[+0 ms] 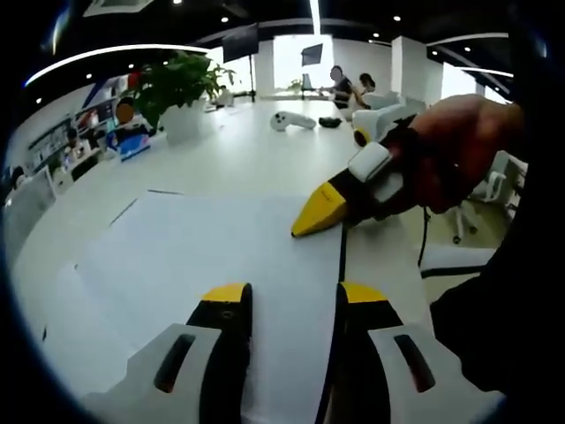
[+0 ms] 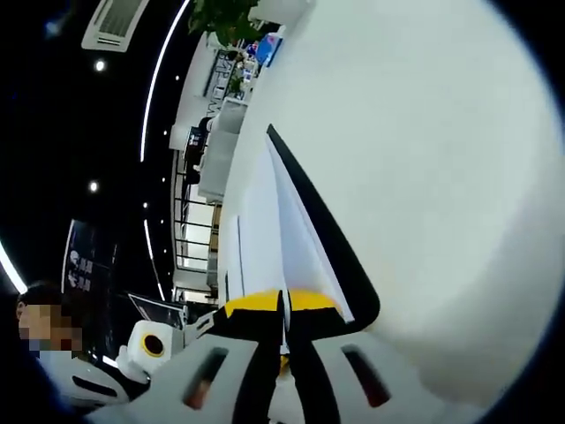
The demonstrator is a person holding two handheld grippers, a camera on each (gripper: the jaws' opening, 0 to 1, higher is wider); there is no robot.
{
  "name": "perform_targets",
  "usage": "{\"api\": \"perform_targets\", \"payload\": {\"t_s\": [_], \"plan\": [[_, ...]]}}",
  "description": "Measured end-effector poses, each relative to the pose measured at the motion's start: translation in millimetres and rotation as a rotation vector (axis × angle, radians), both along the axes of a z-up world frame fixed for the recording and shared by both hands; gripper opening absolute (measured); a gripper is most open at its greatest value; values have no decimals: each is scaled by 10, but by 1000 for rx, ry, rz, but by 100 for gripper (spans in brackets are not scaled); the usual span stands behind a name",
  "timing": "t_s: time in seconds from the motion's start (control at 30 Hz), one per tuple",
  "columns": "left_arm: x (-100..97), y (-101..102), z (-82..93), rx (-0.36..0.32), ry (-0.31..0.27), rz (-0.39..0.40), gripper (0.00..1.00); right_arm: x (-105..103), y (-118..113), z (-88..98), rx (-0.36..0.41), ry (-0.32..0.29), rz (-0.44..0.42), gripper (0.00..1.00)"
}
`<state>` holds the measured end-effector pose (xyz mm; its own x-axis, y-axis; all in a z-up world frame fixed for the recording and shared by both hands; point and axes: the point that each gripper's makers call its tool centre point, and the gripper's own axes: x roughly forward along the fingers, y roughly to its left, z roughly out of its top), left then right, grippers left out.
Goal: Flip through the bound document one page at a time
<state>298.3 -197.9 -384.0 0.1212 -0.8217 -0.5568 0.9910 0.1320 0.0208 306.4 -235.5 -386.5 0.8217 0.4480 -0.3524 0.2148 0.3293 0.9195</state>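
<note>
In the left gripper view, the left gripper (image 1: 291,300) hovers low over the bound document (image 1: 221,256), which lies open and flat on the white counter (image 1: 238,155). Its two yellow-tipped jaws stand well apart, released, with bare white page between them. The right gripper (image 1: 320,212) comes in from the right, held by the person's hand (image 1: 463,146); its yellow tip meets the right edge of the page, beside the document's dark binding edge.

In the right gripper view, which is strongly rolled, the right gripper (image 2: 284,305) has its jaws pressed close together on a thin white page (image 2: 300,238) of the document, pinching it at its edge. The page rises edge-on away from the jaws, with the dark cover (image 2: 340,256) just beside it, lying against the counter (image 2: 424,159).

Farther off in the left gripper view, a potted plant (image 1: 181,88) stands on the counter, a white game controller (image 1: 291,120) lies near the far end, and two people (image 1: 349,88) sit beyond it.
</note>
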Motion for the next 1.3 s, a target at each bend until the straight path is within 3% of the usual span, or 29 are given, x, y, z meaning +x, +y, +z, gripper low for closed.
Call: {"api": "perform_targets", "payload": {"t_s": [0.5, 0.6, 0.83, 1.3], "plan": [[6, 1, 0, 0, -3, -1, 40, 11, 15, 7, -22, -21, 1, 2], [17, 1, -1, -5, -4, 0, 40, 21, 7, 12, 52, -12, -23, 2], [18, 1, 0, -7, -3, -2, 40, 21, -3, -3, 74, 5, -12, 1], [48, -4, -4, -15, 1, -4, 40, 53, 9, 21, -16, -42, -12, 1]]}}
